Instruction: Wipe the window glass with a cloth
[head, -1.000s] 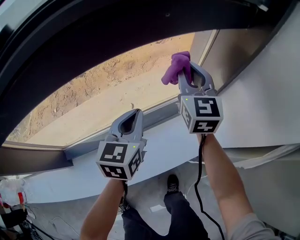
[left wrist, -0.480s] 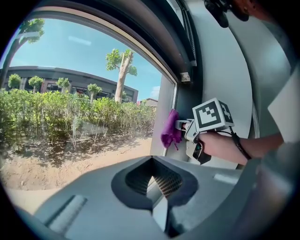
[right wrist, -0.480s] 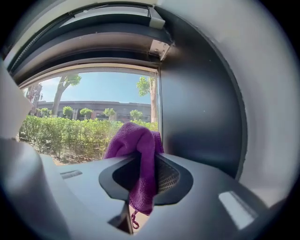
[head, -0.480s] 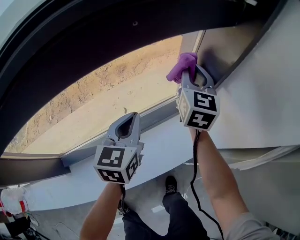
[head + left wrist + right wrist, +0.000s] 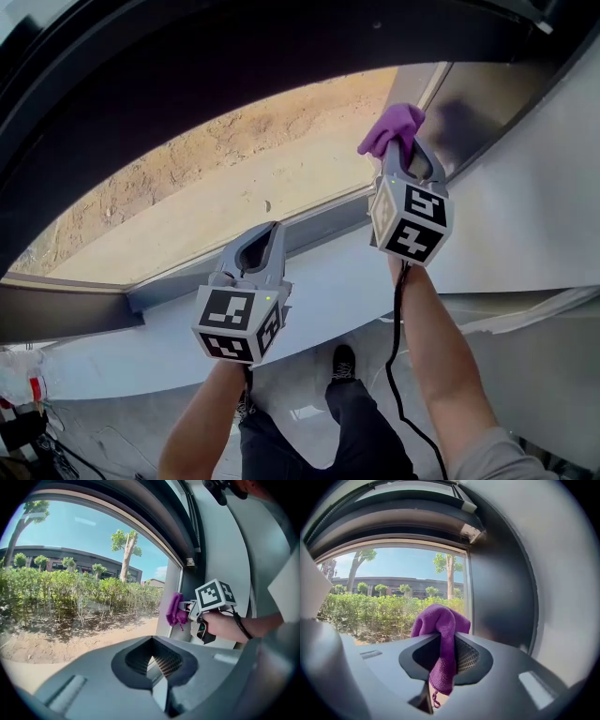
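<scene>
The window glass [image 5: 216, 187] fills the upper middle of the head view, with sandy ground outside. A purple cloth [image 5: 392, 125] is pinched in my right gripper [image 5: 400, 142], which is shut on it and holds it against the glass at the window's right edge, by the dark side frame [image 5: 469, 103]. In the right gripper view the cloth [image 5: 440, 625] bulges out above the jaws and hangs down between them. My left gripper [image 5: 267, 230] is shut on nothing and hovers low over the sill [image 5: 319, 225], left of the right one. From the left gripper view I see the cloth [image 5: 174, 611] at the glass [image 5: 70, 573].
A pale wall panel [image 5: 525, 216] lies right of the window, and a dark curved frame [image 5: 187, 66] arches above the glass. Below are the person's leg and shoe [image 5: 344, 366], a black cable [image 5: 397, 375] and some clutter on the floor at the far left [image 5: 19, 398].
The right gripper has carried the cloth rightward along the glass to its right edge. The left gripper has stayed in nearly the same place.
</scene>
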Demonstrator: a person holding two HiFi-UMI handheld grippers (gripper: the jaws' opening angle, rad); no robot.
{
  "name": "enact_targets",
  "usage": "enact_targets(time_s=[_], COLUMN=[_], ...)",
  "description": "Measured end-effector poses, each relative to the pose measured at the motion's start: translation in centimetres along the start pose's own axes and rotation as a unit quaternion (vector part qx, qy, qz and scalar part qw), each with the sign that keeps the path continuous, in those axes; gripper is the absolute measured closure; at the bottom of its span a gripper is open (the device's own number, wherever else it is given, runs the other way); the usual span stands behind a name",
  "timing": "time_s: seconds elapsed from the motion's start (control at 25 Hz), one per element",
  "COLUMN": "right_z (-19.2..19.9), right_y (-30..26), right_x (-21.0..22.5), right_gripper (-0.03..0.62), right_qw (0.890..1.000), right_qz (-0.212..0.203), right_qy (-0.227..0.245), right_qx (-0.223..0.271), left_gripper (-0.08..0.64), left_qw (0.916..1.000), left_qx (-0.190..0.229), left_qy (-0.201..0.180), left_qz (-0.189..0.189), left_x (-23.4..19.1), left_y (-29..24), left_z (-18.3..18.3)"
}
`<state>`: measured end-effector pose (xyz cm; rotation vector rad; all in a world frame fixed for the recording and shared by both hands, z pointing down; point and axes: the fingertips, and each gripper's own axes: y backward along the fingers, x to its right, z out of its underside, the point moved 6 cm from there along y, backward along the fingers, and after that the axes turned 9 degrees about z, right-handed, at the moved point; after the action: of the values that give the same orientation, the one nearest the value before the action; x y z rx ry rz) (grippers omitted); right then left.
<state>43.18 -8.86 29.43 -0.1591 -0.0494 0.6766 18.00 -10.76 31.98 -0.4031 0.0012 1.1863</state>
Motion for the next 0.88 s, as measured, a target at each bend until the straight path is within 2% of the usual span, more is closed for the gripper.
enact_targets(time_s=[0.24, 0.52, 0.72, 0.88], right_z=[0.9, 2.2, 3.7, 4.5], right_y=[6.0, 13.8, 18.8, 23.2], right_x=[-8.9, -21.5, -30.5, -38.6], right_gripper=[0.505, 0.505, 0.505, 0.505], right_qw=[0.995, 0.979, 0.957, 0.927], right_qz=[-0.099, -0.201, -0.286, -0.369], right_qy=[0.019, 0.037, 0.050, 0.061], right_qx=[0.007, 0.019, 0.022, 0.031], left_gripper=[0.560, 0.560, 0.560, 0.560], left_qw=[0.9989, 0.9941, 0.9862, 0.9778], left_qx=[-0.001, 0.002, 0.010, 0.014], left_qy=[0.019, 0.034, 0.051, 0.066], left_qz=[-0.044, -0.103, -0.157, -0.199], left_x=[-3.3, -7.9, -11.0, -13.7], left_y=[7.2, 17.8, 25.1, 31.1], left_z=[2.2, 4.7, 6.3, 7.9])
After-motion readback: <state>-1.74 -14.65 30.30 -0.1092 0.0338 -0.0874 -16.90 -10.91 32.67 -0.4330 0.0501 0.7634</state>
